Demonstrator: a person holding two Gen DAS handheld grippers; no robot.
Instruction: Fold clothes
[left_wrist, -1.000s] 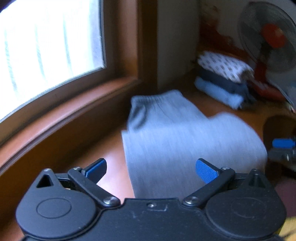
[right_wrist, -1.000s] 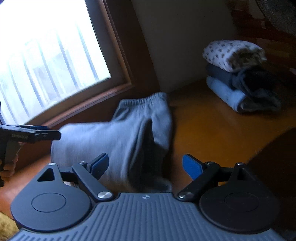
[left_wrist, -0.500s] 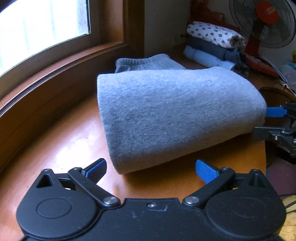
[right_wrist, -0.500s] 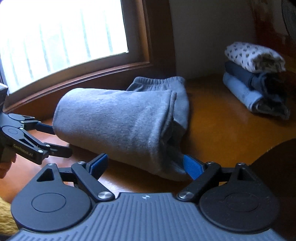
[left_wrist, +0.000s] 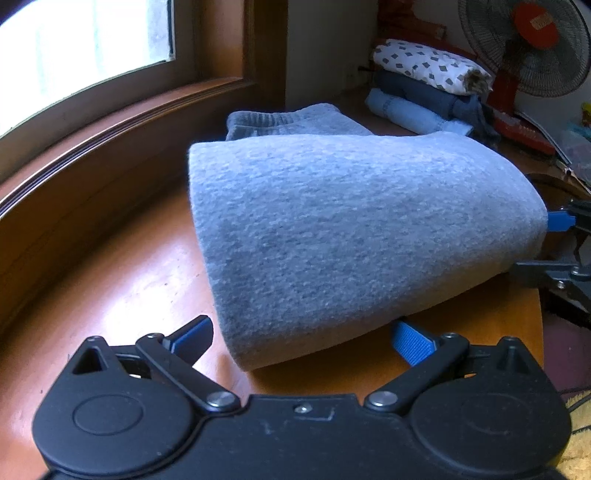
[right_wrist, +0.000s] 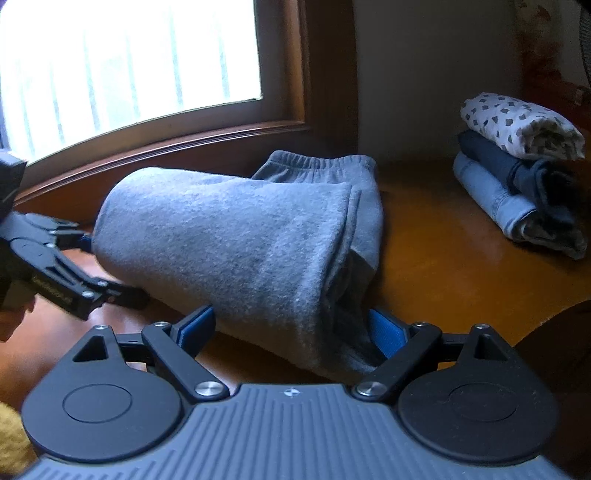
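So the grey sweatpants (left_wrist: 332, 236) now lie folded over mid-frame on the table (left_wrist: 110, 295), no longer blurry in motion. Both left gripper (left_wrist: 303, 334) and right gripper (right_wrist: 291, 325) fingers spread apart, holding nothing; fold looks basically done.

The left gripper (left_wrist: 303, 334), across the bottom of its frame, is matte black with two round discs, silver pivot screws and blue ribbed pads. The right gripper (right_wrist: 291, 326) looks alike, with a ridged grey housing between its discs.
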